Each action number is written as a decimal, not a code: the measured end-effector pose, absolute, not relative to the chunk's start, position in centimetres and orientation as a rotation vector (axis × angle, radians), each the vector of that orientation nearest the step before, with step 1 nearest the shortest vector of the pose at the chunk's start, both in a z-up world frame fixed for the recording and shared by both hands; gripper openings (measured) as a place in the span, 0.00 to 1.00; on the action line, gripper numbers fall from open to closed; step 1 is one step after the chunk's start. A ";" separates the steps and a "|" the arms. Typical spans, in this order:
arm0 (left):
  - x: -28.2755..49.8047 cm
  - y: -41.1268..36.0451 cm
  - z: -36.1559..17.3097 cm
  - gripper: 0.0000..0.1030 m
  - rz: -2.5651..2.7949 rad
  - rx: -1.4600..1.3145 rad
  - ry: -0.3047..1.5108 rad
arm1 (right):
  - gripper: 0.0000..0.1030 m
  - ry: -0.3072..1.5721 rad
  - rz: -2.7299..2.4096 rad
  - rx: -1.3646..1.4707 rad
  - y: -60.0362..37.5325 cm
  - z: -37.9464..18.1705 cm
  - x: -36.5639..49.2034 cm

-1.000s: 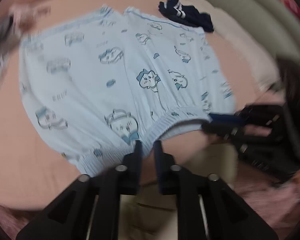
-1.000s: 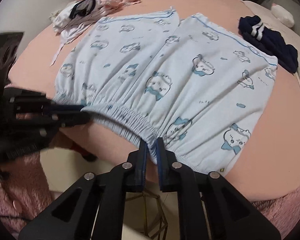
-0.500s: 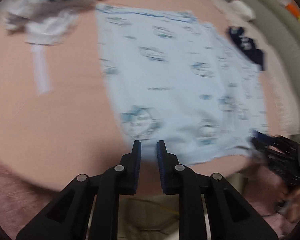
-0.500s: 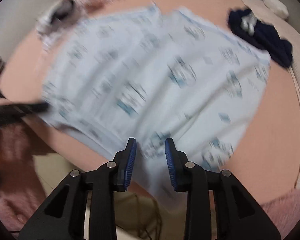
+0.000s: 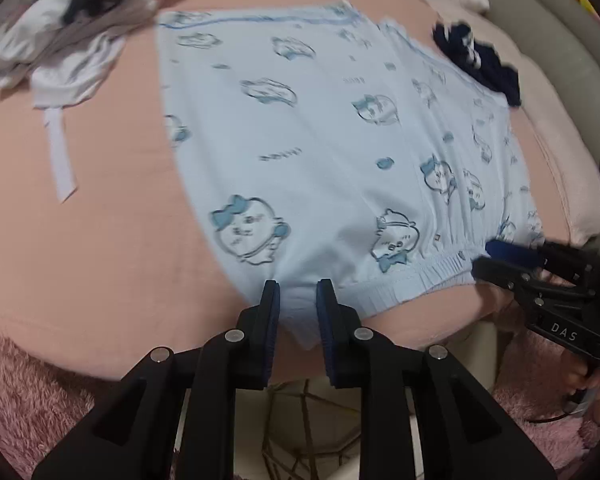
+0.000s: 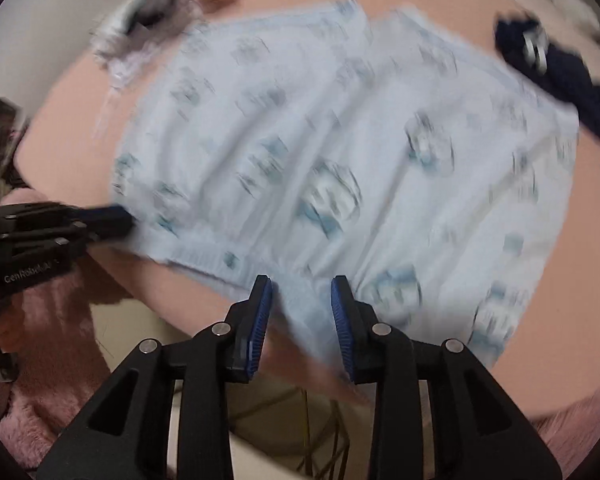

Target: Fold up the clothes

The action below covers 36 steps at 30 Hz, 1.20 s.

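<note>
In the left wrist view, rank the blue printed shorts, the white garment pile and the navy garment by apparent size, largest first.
1. Blue printed shorts, by far the largest.
2. White garment pile, top left.
3. Navy garment, smallest; it lies farther from the camera, so its true size is unsure.

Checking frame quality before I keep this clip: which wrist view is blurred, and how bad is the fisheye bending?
Right wrist view: heavy motion blur smears the blue shorts print, though the right gripper stays sharp. Left wrist view: mostly crisp, cartoon faces readable, white garment at the corner soft. Both: strong fisheye bowing of the bed, dark vignette corners.
</note>
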<state>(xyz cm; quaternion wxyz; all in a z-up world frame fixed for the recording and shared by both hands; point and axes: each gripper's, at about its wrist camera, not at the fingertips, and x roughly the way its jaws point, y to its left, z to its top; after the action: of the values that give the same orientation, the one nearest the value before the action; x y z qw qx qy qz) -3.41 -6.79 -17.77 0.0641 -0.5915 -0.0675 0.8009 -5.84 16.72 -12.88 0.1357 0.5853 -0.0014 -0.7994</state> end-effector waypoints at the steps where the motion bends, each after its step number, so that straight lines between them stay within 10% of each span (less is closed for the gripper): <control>1: -3.6 -6.6 -17.5 0.21 2.421 -1.765 -0.199 | 0.30 -0.004 -2.315 1.710 17.0 -12.8 -5.4; 16: -4.8 -7.7 -17.3 0.28 2.492 -1.848 -0.057 | 0.31 0.050 -2.302 1.617 12.7 -13.6 -8.0; 27: -6.9 -11.1 -15.4 0.46 2.432 -1.552 -0.471 | 0.32 -0.038 -2.324 1.521 14.3 -12.3 -9.1; 36: -6.9 -10.7 -17.2 0.45 2.555 -1.864 -0.112 | 0.32 0.092 -2.339 1.616 13.4 -13.5 -10.8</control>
<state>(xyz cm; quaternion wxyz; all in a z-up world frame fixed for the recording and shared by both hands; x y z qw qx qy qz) -6.88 -10.71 -17.22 -0.0116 -0.5891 -0.0355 0.8072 -10.81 13.41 -13.52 0.1483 0.5618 0.0320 -0.8132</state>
